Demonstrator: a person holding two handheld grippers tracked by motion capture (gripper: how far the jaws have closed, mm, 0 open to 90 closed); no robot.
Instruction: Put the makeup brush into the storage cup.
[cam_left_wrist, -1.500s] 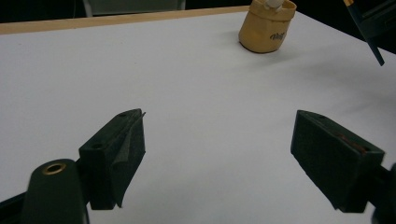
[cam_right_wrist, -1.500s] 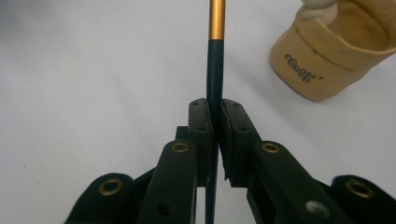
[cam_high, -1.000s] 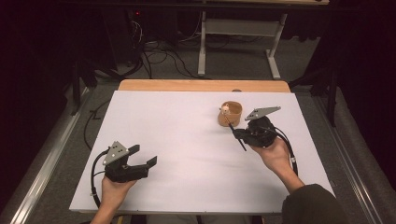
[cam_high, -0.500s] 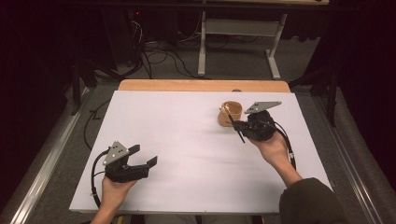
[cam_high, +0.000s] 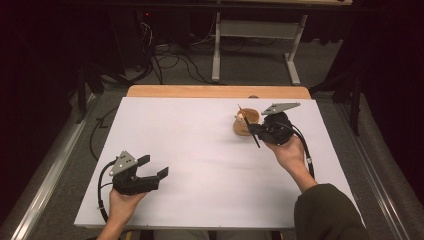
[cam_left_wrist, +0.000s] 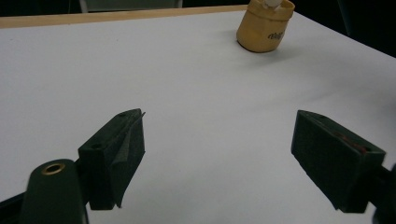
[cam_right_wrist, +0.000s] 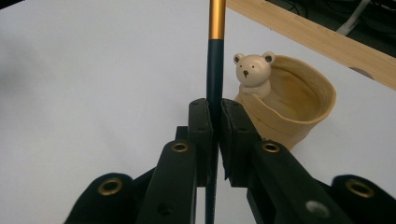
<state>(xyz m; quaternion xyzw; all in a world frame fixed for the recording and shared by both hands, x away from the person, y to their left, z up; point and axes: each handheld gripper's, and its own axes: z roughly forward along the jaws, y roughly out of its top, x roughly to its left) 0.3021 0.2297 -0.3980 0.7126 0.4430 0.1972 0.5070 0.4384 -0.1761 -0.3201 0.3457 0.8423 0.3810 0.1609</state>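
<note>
Right gripper (cam_right_wrist: 214, 123) clamped on upright brush (cam_right_wrist: 215, 56); cup (cam_right_wrist: 289, 105) at 1 o'clock, near. Left gripper (cam_left_wrist: 233, 154) apart, idle.

The right gripper (cam_right_wrist: 214, 116) has its two black jaws pinched tight on a slim dark stick (cam_right_wrist: 215, 79) with a gold band near the top, standing upright between the pads. Just beyond sits a tan cup (cam_right_wrist: 299, 109) on the white table (cam_right_wrist: 93, 70), a little bear figure (cam_right_wrist: 254, 72) at its rim.
</note>
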